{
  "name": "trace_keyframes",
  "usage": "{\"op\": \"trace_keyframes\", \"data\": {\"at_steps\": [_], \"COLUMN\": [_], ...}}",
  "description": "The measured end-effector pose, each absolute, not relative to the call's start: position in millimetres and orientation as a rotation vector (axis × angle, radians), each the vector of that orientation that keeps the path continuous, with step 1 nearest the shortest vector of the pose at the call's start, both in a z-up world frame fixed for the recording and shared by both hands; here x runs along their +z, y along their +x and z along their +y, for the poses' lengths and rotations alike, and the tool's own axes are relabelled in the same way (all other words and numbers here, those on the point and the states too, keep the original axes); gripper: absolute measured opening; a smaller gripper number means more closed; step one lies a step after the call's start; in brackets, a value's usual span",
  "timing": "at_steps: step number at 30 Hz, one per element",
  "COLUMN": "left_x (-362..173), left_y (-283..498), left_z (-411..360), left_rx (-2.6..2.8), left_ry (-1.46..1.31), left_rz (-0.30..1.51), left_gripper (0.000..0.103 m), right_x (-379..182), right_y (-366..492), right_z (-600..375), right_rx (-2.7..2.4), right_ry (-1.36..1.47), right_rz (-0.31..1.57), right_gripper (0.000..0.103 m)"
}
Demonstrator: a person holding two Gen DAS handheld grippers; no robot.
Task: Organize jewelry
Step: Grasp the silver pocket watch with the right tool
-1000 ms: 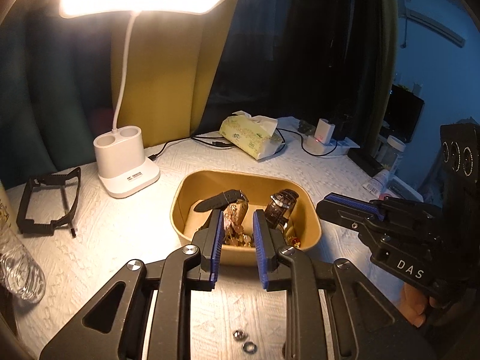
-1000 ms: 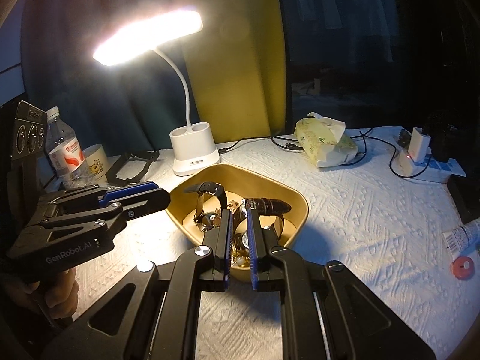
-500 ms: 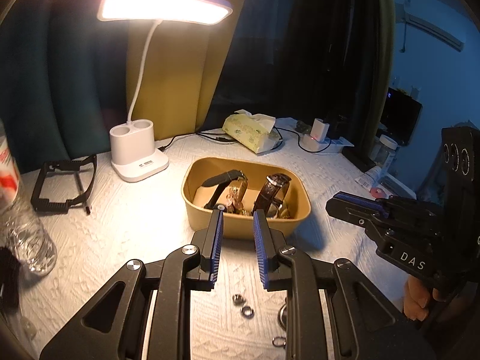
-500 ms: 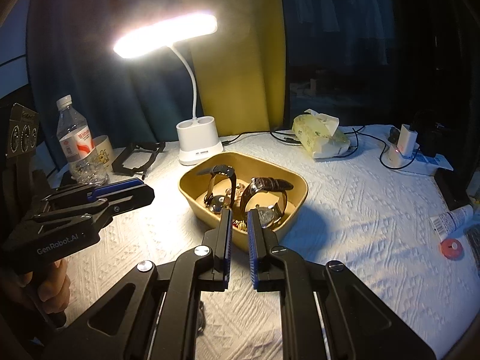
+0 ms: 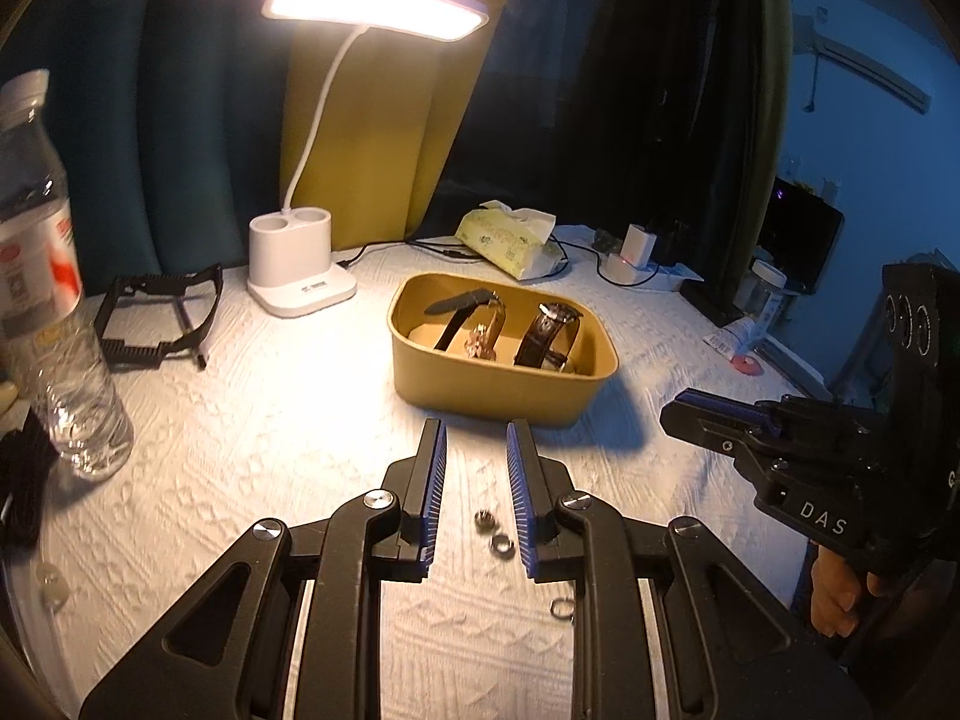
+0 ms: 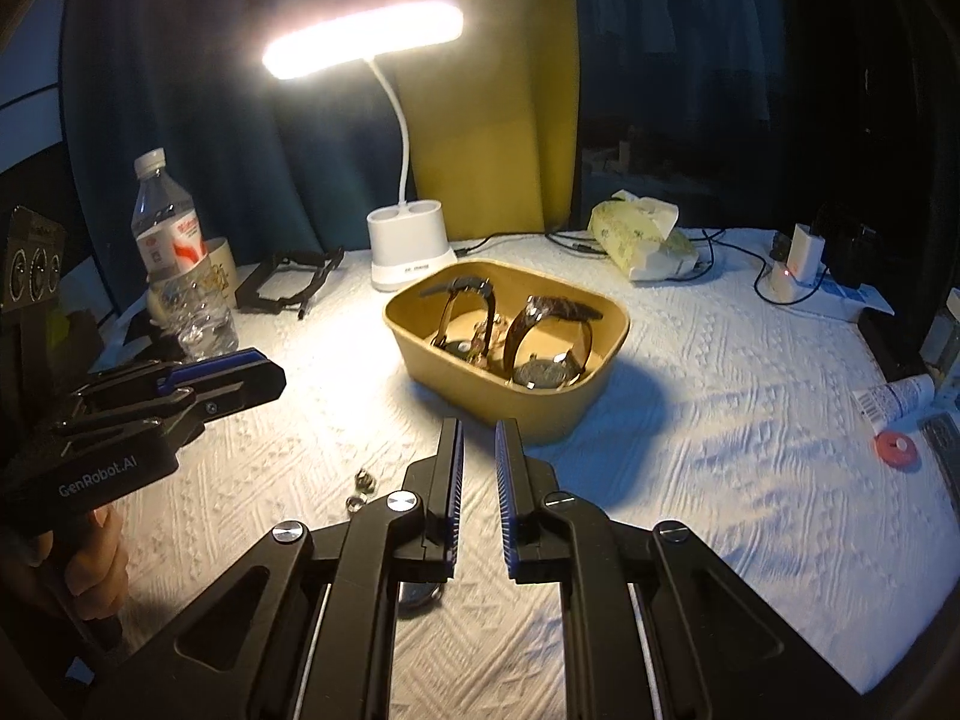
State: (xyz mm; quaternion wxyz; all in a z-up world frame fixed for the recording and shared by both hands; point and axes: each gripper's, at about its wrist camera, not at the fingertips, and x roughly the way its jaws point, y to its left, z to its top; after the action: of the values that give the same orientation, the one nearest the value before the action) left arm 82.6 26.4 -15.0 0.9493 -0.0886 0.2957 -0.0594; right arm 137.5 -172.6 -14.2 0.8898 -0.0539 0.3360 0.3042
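A tan tray (image 5: 498, 387) sits mid-table holding a black-strap watch (image 5: 462, 305), a gold watch (image 5: 486, 333) and a brown-strap watch (image 5: 549, 330). Two small silver rings (image 5: 483, 519) lie on the white cloth under my left gripper (image 5: 477, 429), whose jaws stand narrowly open with nothing between them. A third ring (image 5: 561, 607) lies by its right finger. My right gripper (image 6: 480, 429) hovers short of the tray (image 6: 540, 420), shut and empty. From the right wrist view the rings (image 6: 366, 480) lie to the left, below the left gripper (image 6: 264, 372). A round metal piece (image 6: 420, 594) peeks from under the right gripper.
A lit white desk lamp (image 5: 300, 264) stands behind the tray. A water bottle (image 5: 54, 300) and a black frame (image 5: 162, 318) are on the left. A tissue pack (image 5: 510, 237), a charger with cables (image 5: 630, 252) and a red cap (image 6: 897, 447) are on the right.
Both grippers have drawn back from over the tray toward the near side of the table. The tray now looks farther off and the loose rings sit higher in the left view.
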Motion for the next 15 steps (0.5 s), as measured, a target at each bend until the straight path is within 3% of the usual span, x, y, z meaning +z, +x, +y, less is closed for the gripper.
{"op": "trace_keyframes", "data": {"at_steps": [5, 10, 15], "left_x": [-22.9, -29.1, -35.3], "left_y": [71.2, 62.6, 56.4], "left_z": [30.6, 33.9, 35.7], "left_rx": [-0.116, -0.110, -0.106], "left_ry": [-0.193, -0.198, -0.201], "left_rz": [0.609, 0.613, 0.619], "left_gripper": [0.023, 0.023, 0.023], "right_x": [-25.8, -41.4, -55.8], "right_y": [128.9, 122.5, 116.3], "right_z": [-169.7, -166.8, -159.5], "right_rx": [0.632, 0.641, 0.658], "right_ry": [-0.119, -0.124, -0.137], "right_rz": [0.735, 0.791, 0.840], "right_gripper": [0.018, 0.039, 0.041]}}
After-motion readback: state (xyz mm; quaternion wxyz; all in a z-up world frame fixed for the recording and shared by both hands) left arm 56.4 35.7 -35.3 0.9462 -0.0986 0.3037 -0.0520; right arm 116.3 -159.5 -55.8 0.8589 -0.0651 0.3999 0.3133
